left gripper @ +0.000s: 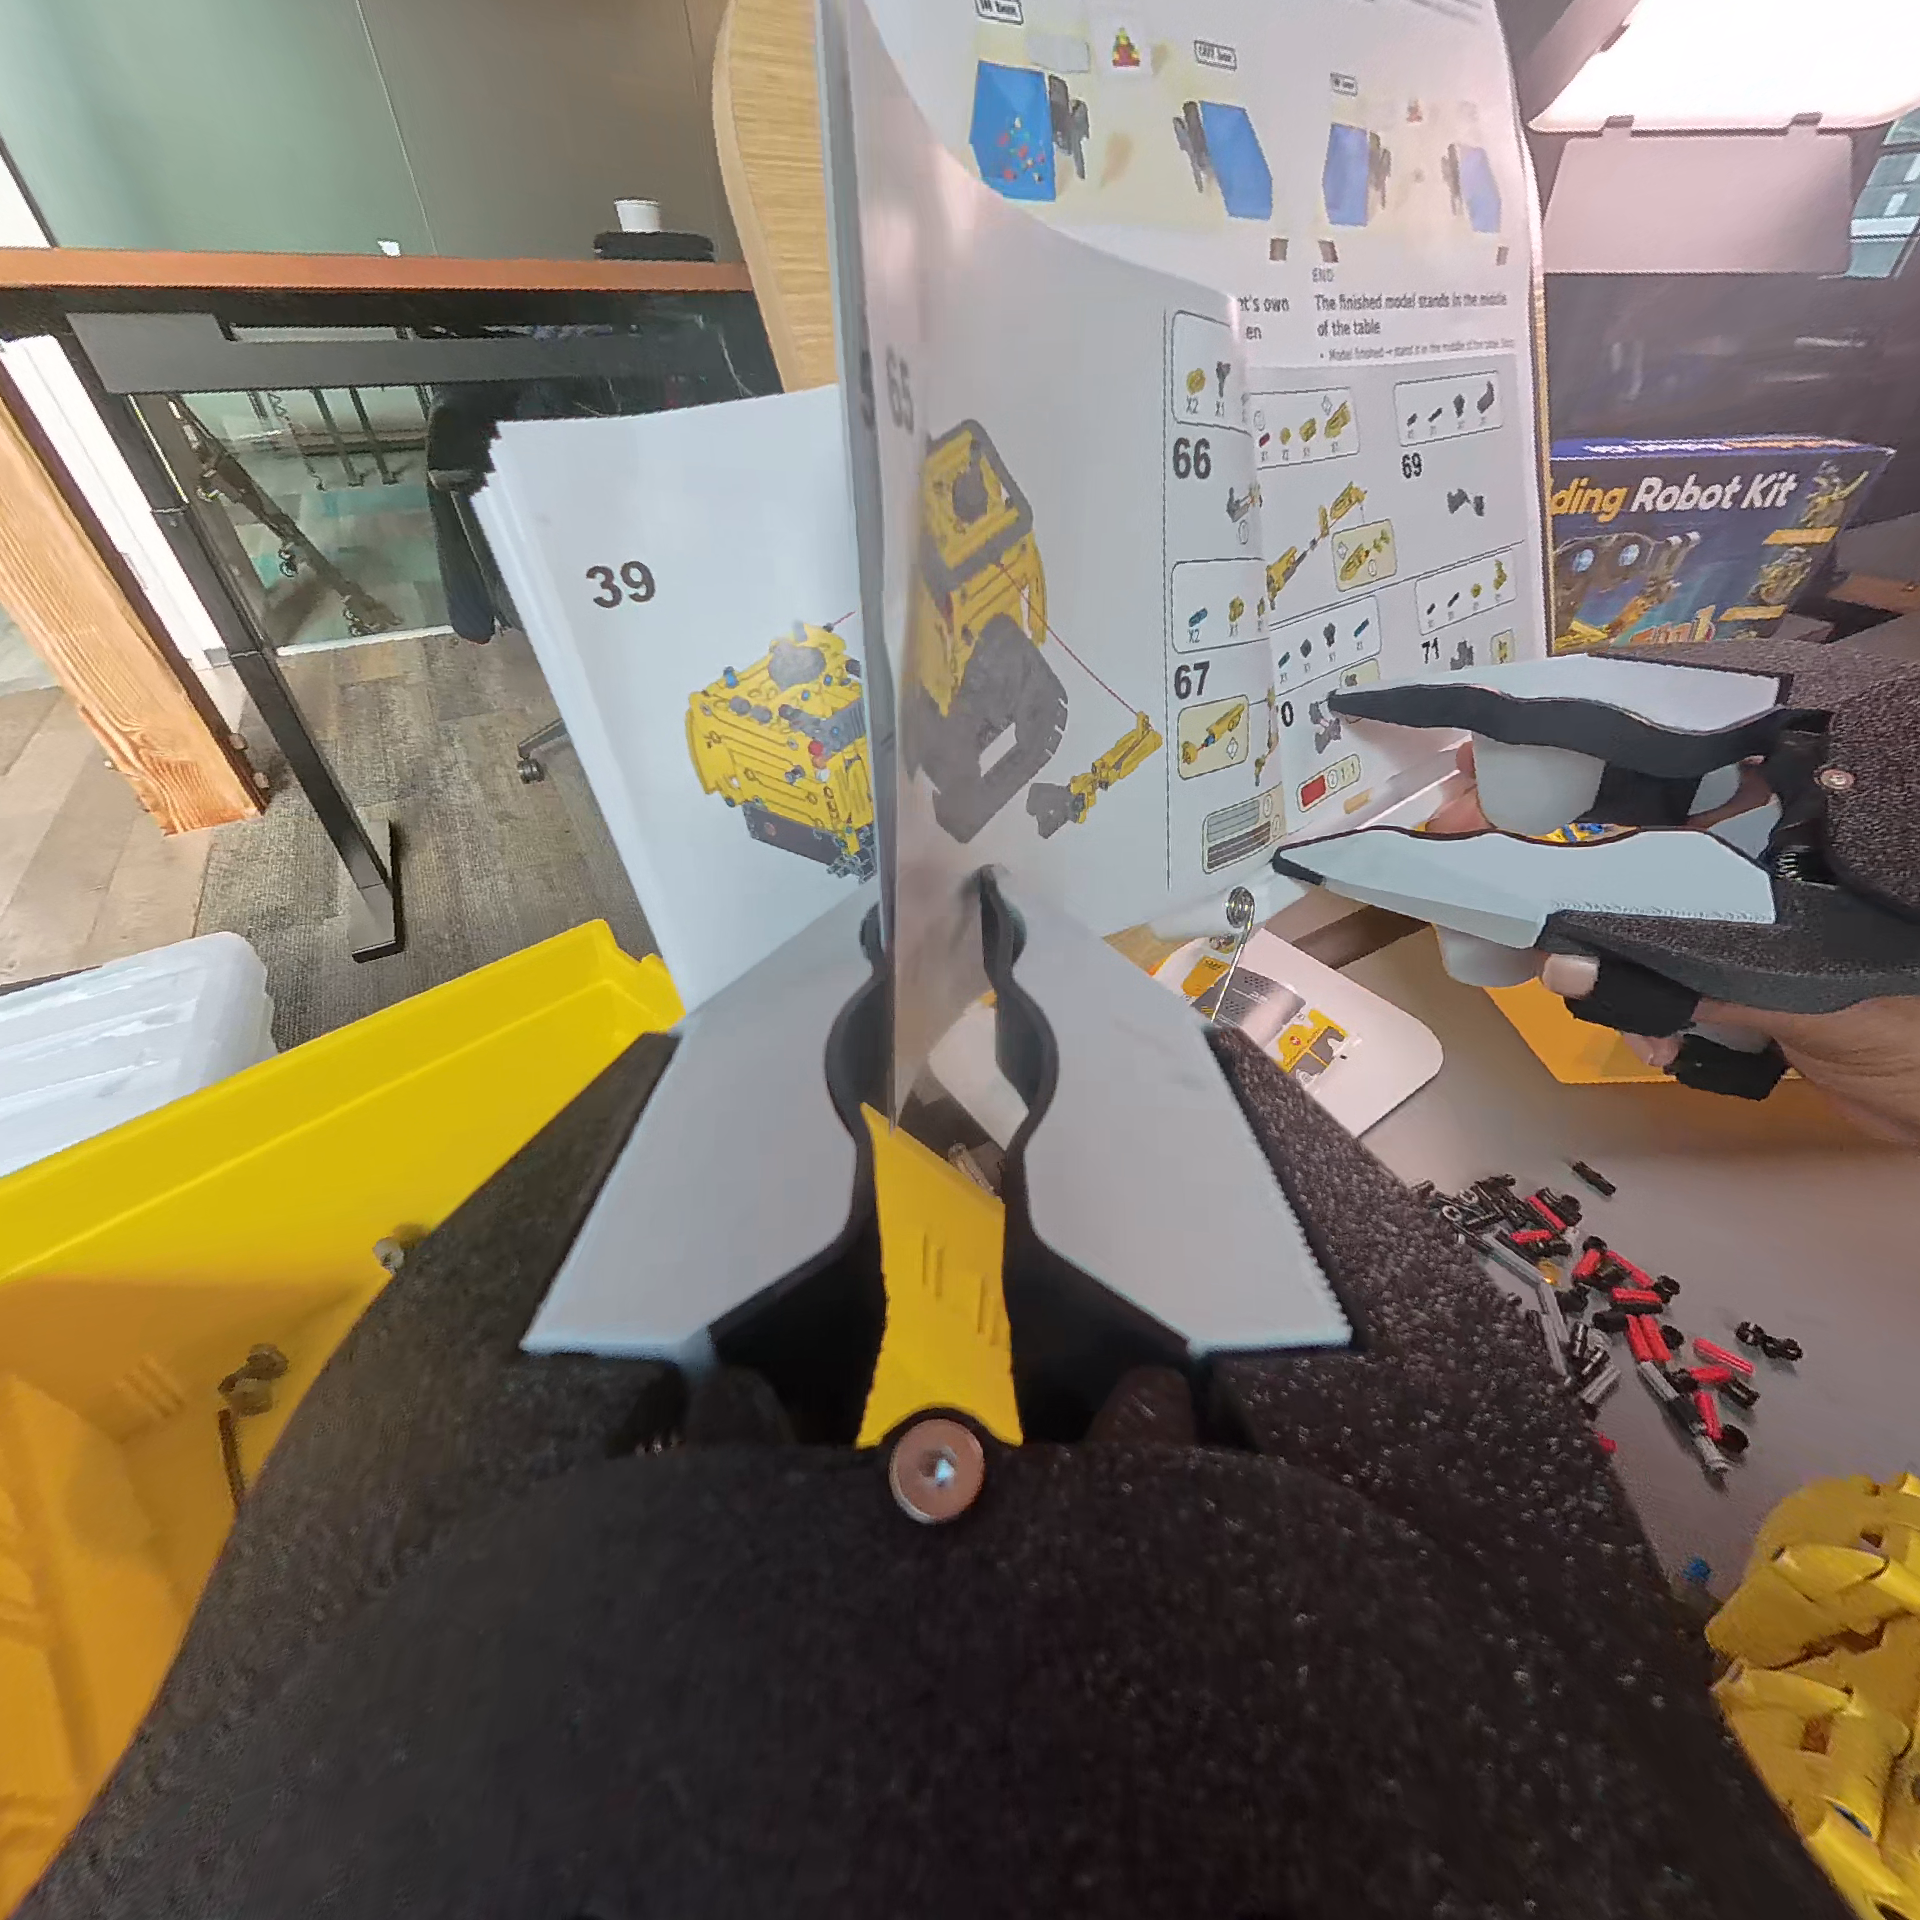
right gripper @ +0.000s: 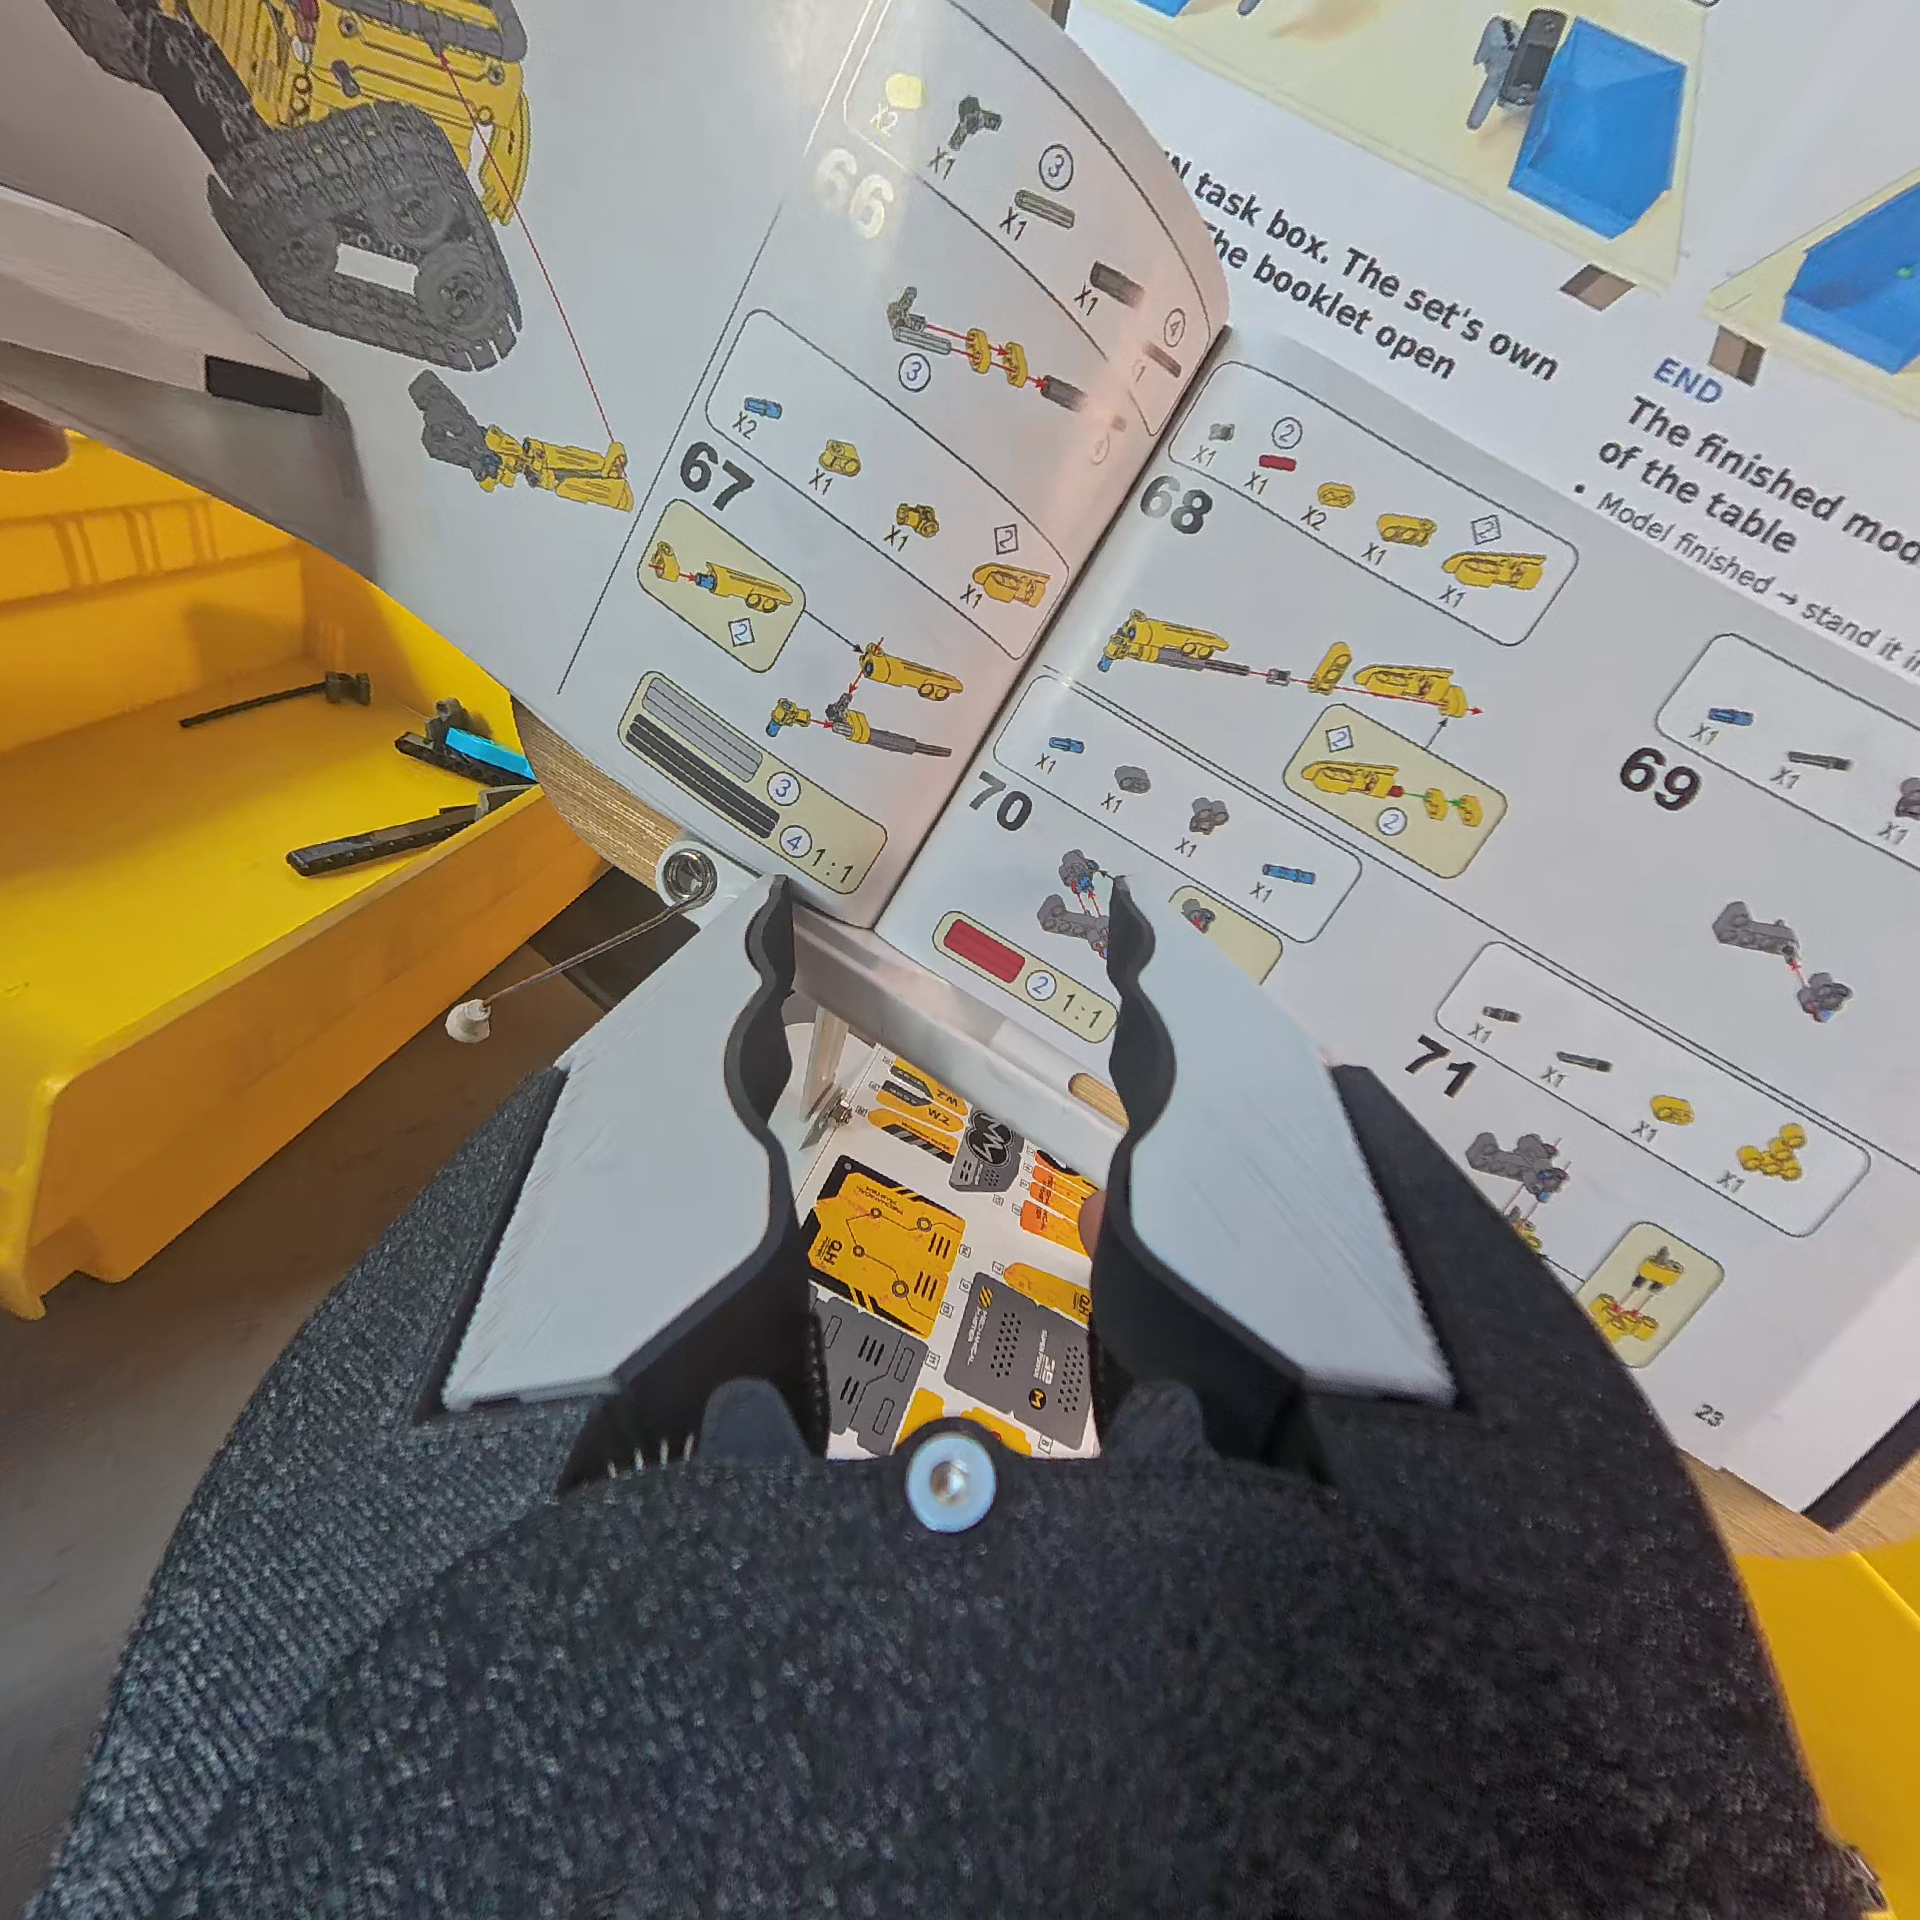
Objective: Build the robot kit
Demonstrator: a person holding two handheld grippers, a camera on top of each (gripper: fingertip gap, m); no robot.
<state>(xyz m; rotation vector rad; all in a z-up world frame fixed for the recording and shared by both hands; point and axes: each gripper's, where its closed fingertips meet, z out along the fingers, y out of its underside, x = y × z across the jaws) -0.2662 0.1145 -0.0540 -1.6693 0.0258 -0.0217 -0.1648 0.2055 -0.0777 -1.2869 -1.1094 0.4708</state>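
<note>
So the booklet (right gripper: 1351,831) is propped open on the table, just right of the yellow bin (right gripper: 208,987), leaning back against a big printed sheet (left gripper: 1195,156). 1 page (left gripper: 956,644) stands up on edge, curling over to the right, and that's the one my left tongs (left gripper: 930,904) have: 2 fingers pinched tight on its bottom edge, no gap showing.

My right tongs (right gripper: 945,894) are wide open with nothing in them. The tips sit at the bottom of the right-hand page, close to the spine. From the left camera the upper tip looks like it's on the paper, but I can't tell if it really touches.

Around that: a sticker sheet (right gripper: 935,1247) lies flat under the right tongs, and a wire clip (right gripper: 582,956) pokes out at the booklet's lower left corner. A few black beams (right gripper: 395,831) are in the bin. Further right on the table there's a scatter of black and red pins (left gripper: 1621,1299), some yellow parts (left gripper: 1818,1662) near me, and the kit box (left gripper: 1704,540) at the back.
</note>
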